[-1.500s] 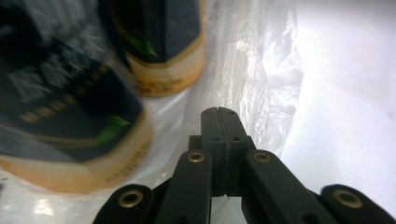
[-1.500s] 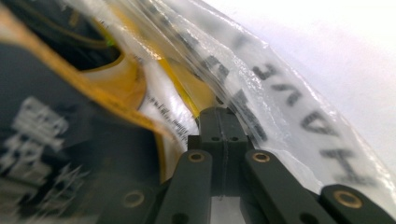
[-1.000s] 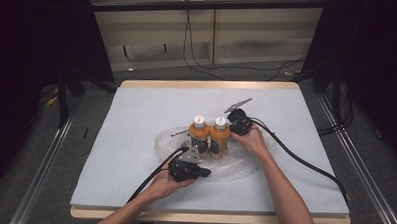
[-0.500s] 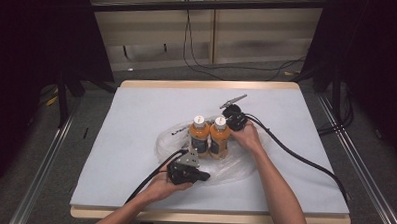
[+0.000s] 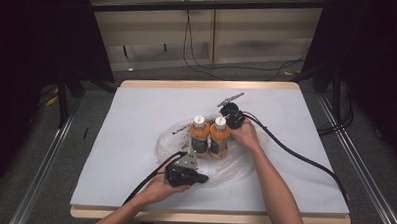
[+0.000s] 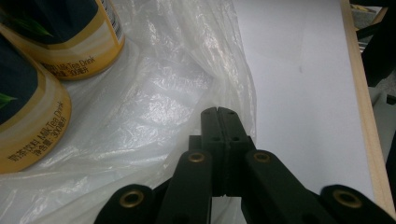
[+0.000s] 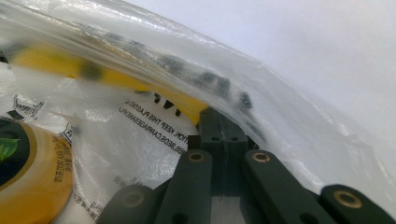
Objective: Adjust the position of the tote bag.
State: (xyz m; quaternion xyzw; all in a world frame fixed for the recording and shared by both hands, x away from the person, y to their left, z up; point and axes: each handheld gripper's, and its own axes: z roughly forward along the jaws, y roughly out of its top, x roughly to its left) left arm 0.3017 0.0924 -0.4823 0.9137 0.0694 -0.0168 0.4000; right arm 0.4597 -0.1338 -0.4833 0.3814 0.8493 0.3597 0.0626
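Two orange drink bottles (image 5: 199, 138) (image 5: 219, 137) with white caps stand upright side by side on a clear plastic bag (image 5: 239, 166) in the middle of the white table (image 5: 136, 115). My left gripper (image 5: 205, 179) lies low at the bag's near edge. In the left gripper view its jaws (image 6: 218, 112) are shut, and the bag's (image 6: 140, 107) folds run into the tips. My right gripper (image 5: 227, 124) sits just right of the bottles. Its jaws (image 7: 217, 114) are shut on the bag's film (image 7: 140, 140), which stretches up over a bottle (image 7: 32, 182).
A black cable (image 5: 295, 155) trails from the right gripper across the table's right side. Another runs from the left gripper off the near wooden edge (image 5: 208, 216). Metal rails flank the table on the floor.
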